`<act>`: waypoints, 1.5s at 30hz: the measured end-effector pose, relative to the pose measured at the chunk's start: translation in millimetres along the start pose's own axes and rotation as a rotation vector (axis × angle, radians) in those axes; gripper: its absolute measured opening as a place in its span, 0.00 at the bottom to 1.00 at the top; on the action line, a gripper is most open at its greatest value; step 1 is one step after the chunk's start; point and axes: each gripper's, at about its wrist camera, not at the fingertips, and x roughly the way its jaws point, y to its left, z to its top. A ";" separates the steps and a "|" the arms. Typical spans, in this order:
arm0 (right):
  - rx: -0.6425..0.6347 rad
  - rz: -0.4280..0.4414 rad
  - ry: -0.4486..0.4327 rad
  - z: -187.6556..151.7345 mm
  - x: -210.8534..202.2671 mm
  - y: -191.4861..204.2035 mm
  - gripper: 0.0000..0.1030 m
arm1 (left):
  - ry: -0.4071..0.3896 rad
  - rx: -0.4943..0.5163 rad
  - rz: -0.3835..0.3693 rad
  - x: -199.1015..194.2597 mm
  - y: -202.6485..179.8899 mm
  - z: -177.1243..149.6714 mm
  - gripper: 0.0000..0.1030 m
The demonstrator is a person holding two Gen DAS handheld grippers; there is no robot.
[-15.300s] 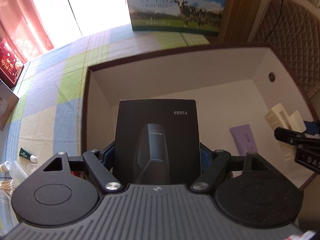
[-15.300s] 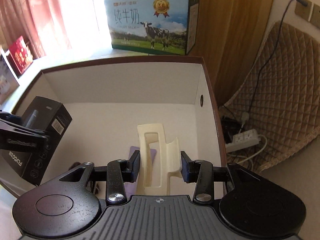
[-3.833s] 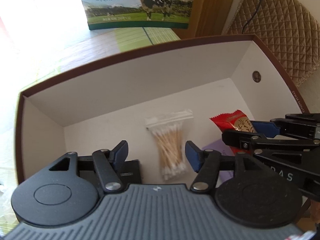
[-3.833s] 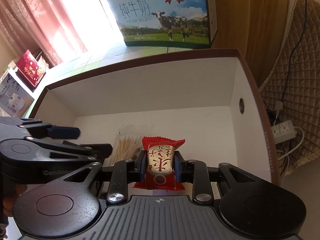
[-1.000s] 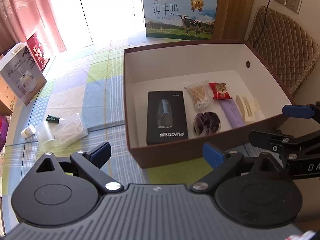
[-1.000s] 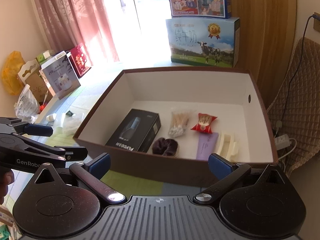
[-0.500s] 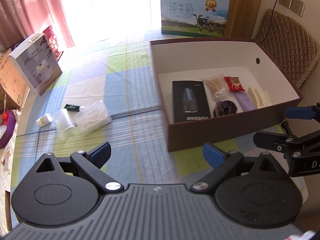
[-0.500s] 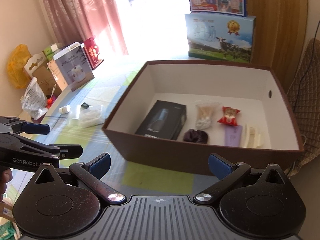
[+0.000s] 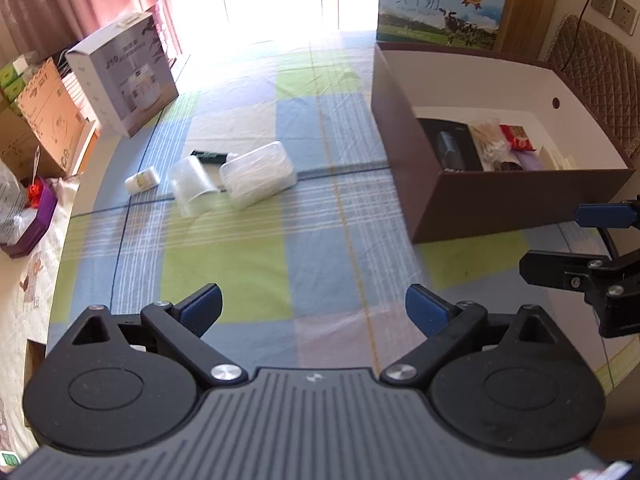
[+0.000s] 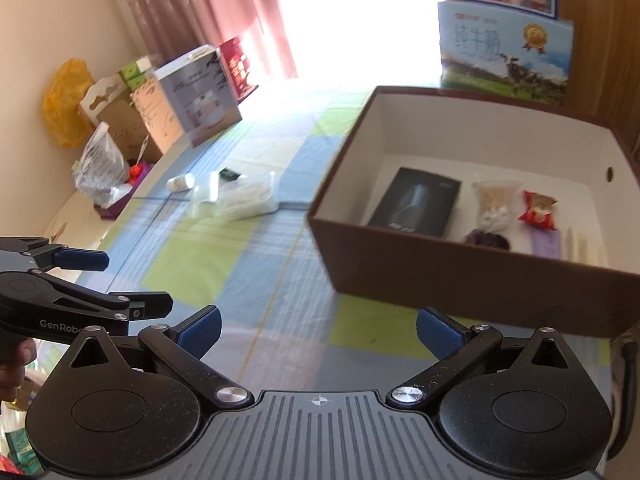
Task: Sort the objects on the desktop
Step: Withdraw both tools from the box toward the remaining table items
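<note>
A brown box [image 9: 480, 196] [image 10: 440, 276] with a white inside stands at the right of the checked tablecloth. It holds a black carton [image 10: 416, 200], a bag of cotton swabs [image 10: 494, 200], a red snack packet [image 10: 538, 208], a dark scrunchie [image 10: 486, 239], a purple tube [image 10: 545, 242] and a cream holder [image 10: 580, 246]. On the cloth to the left lie a clear plastic container [image 9: 258, 174], a clear cup [image 9: 192, 186], a small white bottle [image 9: 142, 179] and a dark green tube [image 9: 208, 155]. My left gripper [image 9: 314, 310] and right gripper [image 10: 318, 328] are both open and empty, hovering over the cloth near its front edge.
A milk carton box [image 9: 440, 16] stands behind the brown box. A white appliance box [image 9: 124, 84] and cardboard boxes [image 9: 44, 116] stand at the far left. A quilted chair back [image 9: 596, 68] is at the right. The table edge curves along the left.
Both grippers have drawn back and turned left from the box. The loose items on the cloth now sit nearer the middle of the left wrist view, and the box has shifted right.
</note>
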 end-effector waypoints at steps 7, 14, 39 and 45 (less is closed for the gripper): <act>-0.006 0.025 0.016 -0.4 14.1 26.6 0.98 | 0.017 -0.014 0.005 -1.0 25.5 -13.4 0.94; -0.001 0.036 0.006 1.4 24.4 52.6 0.98 | 0.009 -0.037 0.032 -6.6 54.4 -18.9 0.94; -0.040 0.034 -0.042 37.3 106.6 119.0 0.98 | 0.008 -0.153 0.128 14.0 148.4 -20.9 0.94; -0.027 -0.006 -0.065 48.7 129.6 116.0 0.98 | -0.011 -0.157 0.118 28.0 160.2 -9.6 0.94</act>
